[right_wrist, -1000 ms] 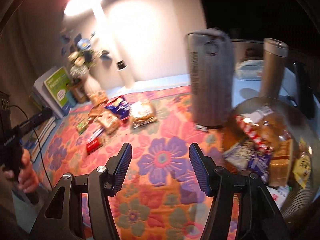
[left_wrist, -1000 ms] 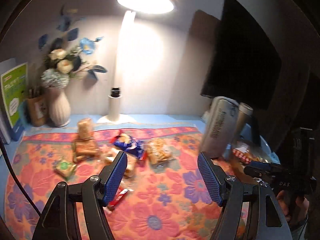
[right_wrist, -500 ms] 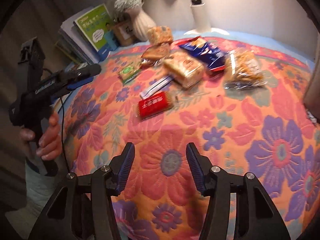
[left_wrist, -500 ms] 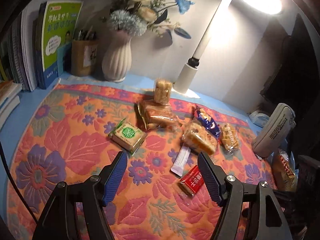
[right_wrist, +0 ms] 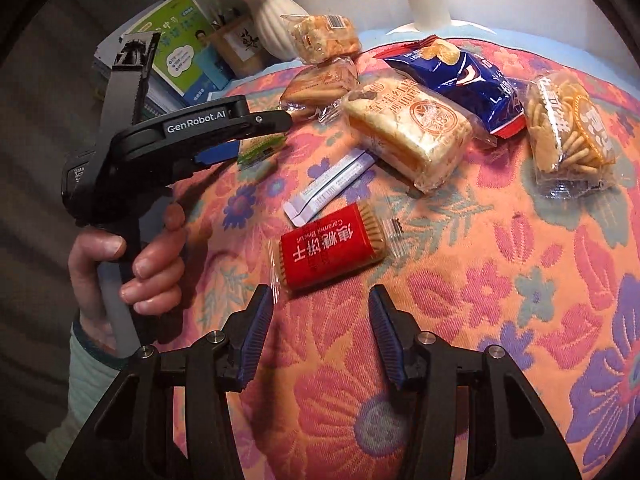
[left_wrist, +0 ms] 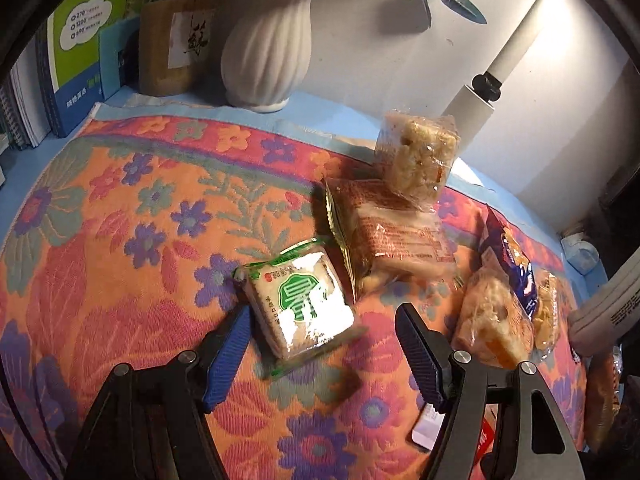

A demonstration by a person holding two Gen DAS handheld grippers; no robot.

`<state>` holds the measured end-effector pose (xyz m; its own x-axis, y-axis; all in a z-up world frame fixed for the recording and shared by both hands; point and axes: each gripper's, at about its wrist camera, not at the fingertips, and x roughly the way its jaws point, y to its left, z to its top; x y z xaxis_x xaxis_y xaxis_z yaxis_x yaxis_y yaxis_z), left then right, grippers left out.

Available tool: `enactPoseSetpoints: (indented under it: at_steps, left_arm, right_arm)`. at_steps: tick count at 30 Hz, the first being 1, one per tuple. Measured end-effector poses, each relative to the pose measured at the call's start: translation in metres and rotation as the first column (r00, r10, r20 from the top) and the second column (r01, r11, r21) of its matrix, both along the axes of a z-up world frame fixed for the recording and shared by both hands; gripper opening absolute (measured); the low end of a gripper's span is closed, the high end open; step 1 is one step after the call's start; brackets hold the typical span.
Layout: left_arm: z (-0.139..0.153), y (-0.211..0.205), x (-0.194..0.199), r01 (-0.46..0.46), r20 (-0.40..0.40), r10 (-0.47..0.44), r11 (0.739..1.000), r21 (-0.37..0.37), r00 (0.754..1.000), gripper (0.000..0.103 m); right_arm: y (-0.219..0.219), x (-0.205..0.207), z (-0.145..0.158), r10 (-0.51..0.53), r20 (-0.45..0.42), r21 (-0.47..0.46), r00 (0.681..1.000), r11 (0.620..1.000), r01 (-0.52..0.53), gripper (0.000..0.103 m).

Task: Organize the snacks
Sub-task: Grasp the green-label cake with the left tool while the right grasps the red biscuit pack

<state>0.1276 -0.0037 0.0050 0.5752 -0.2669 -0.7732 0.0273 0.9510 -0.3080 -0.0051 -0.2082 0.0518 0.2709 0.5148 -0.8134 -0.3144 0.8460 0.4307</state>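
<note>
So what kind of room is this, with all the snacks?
Probably a desk at home, maybe in a study or bedroom. Books stand at the back beside a white vase of flowers, with a desk lamp and a flowery cloth underneath.

Green-and-white cracker pack (left_wrist: pixel 302 304) between blue-padded fingers (left_wrist: pixel 226 354); red biscuit pack (right_wrist: pixel 332 246) ahead of the other blue pads (right_wrist: pixel 256 334); orange cloth (left_wrist: pixel 120 240), seemingly flowered
</note>
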Motion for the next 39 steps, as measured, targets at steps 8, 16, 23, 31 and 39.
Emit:
enactPoseSetpoints:
  at_steps: [8,16,23,31,39]
  left_arm:
    - [-0.003,0.007,0.002,0.02,0.061,-0.017,0.999,-0.034,0.998,0.07]
    - [-0.004,0.02,-0.003,-0.012,0.064,0.014,0.999,-0.036,0.998,0.047]
    - [-0.001,0.019,-0.031,0.018,0.066,-0.018,1.0,0.012,0.998,0.046]
    - [-0.002,0.01,-0.085,0.088,0.062,-0.089,0.996,0.015,0.994,0.046]
    - [0.0,-0.016,-0.125,0.156,0.072,-0.156,0.988,0.006,0.985,0.046]
  right_arm:
    - [0.021,0.022,-0.002,-0.05,0.047,-0.035,0.998,0.998,0.052,0.052]
    - [0.059,0.022,-0.006,-0.084,0.198,-0.185,0.977,0.975,0.122,0.061]
    - [0.052,0.006,-0.006,-0.056,0.255,-0.27,0.965,0.954,0.127,0.036]
    - [0.017,-0.037,-0.002,-0.014,0.243,-0.205,0.97,0.977,0.065,0.036]
    - [-0.01,-0.077,0.001,0.019,0.249,-0.211,0.968,0.977,0.035,0.036]
